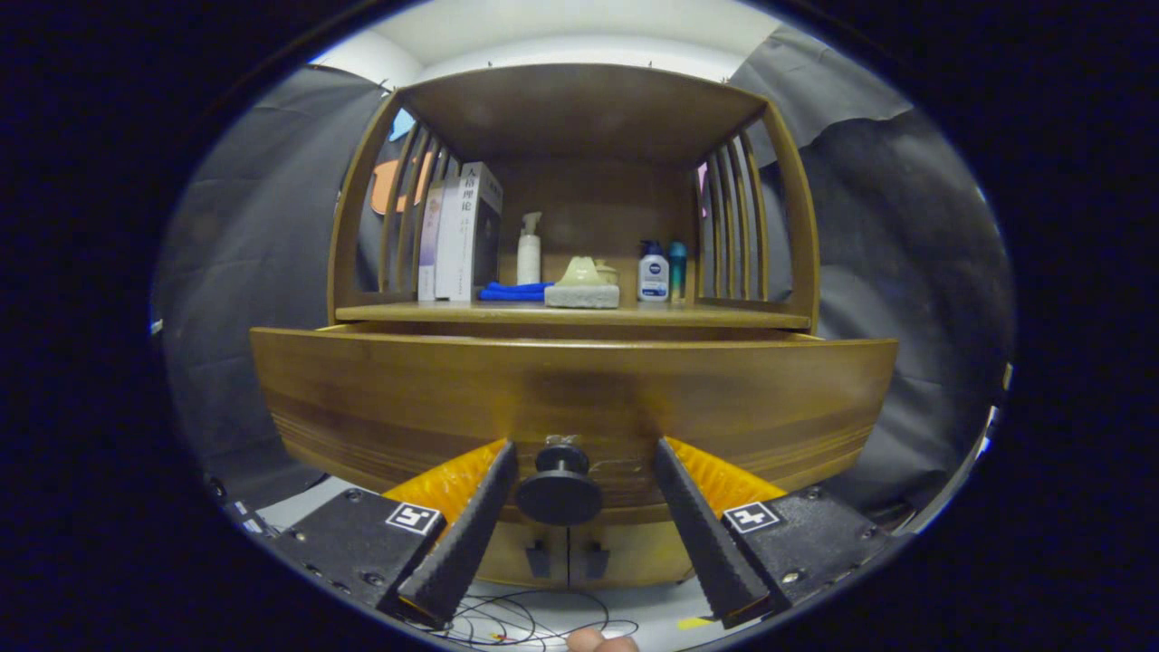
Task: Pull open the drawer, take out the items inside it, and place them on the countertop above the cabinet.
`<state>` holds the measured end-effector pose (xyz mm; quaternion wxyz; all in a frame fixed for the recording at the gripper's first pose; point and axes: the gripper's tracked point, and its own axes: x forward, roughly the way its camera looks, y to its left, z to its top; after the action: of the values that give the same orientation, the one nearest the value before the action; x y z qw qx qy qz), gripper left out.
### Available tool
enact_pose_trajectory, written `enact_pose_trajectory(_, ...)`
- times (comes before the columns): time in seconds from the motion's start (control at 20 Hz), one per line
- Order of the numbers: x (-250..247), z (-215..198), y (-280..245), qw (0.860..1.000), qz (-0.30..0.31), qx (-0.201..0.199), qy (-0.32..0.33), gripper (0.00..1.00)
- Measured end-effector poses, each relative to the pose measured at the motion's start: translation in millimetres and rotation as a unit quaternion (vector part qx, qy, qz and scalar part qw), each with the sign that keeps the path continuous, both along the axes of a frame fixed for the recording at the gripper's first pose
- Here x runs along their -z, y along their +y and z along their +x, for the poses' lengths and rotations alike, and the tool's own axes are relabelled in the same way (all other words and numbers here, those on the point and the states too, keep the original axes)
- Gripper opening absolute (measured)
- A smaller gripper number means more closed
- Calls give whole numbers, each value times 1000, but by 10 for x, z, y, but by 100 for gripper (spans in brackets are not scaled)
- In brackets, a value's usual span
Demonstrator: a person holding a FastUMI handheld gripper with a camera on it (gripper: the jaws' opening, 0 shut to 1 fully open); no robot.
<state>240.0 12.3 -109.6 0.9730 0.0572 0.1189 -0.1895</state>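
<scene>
A wooden cabinet stands close ahead, its drawer front [380, 398] spanning the width in front of me. A round dark knob [560, 489] sticks out of the drawer's lower middle. My gripper [584, 453] is open, one finger on each side of the knob with a gap on both sides, the tips near the drawer face. The drawer front stands slightly out from the cabinet; its inside is hidden. Above it lies the countertop [724, 317] under a roofed shelf.
On the countertop stand books [466, 231], a white spray bottle [529, 249], a blue cloth [513, 292], a grey sponge block [582, 295] and two small bottles [654, 274]. Slatted sides flank the shelf. Two small doors [569, 552] sit below the drawer. Cables [534, 620] lie on the floor.
</scene>
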Motion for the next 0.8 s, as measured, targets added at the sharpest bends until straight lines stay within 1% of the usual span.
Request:
enact_pose_trajectory(0.1, 62, 98, -42, 1000, -1, 1, 1, 99)
enact_pose_trajectory(0.8, 42, 588, -204, 1000, 10, 2, 4, 99)
